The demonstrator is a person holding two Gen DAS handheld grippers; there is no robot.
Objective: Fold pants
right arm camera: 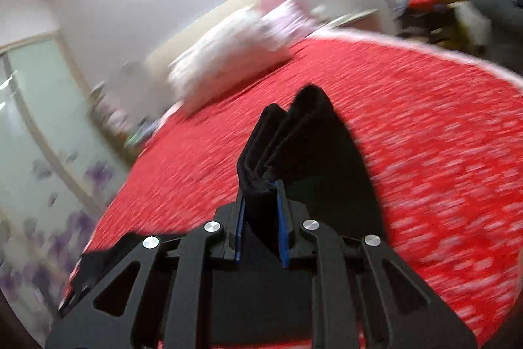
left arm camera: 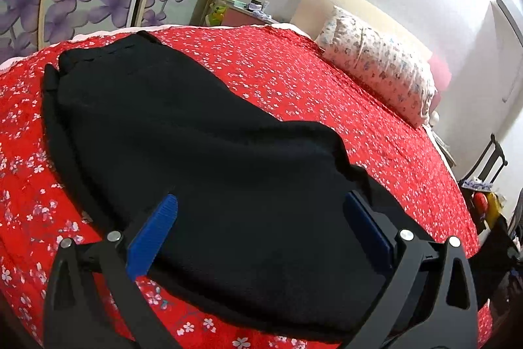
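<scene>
Now the black pants [left arm camera: 196,146] lie along the red floral bedspread [left arm camera: 310,80], one end lifted for a fold.

Largest first: the bedspread covers the whole bed, with a patterned pillow [left arm camera: 379,64] at its far side, well apart from the garment. The pants stretch from the far edge of the bed toward the left gripper [left arm camera: 261,218], whose blue pads stand wide apart over the near cloth, gripping nothing. In the right wrist view the right gripper [right arm camera: 261,211] is clamped on a bunched end of the pants [right arm camera: 294,136], folds of black fabric standing up between its pads; which end I cannot tell. Judging by this, the folding carry is in hand. Next the held end needs laying flat over the rest, edges matched, with the left pinning the cloth.
</scene>
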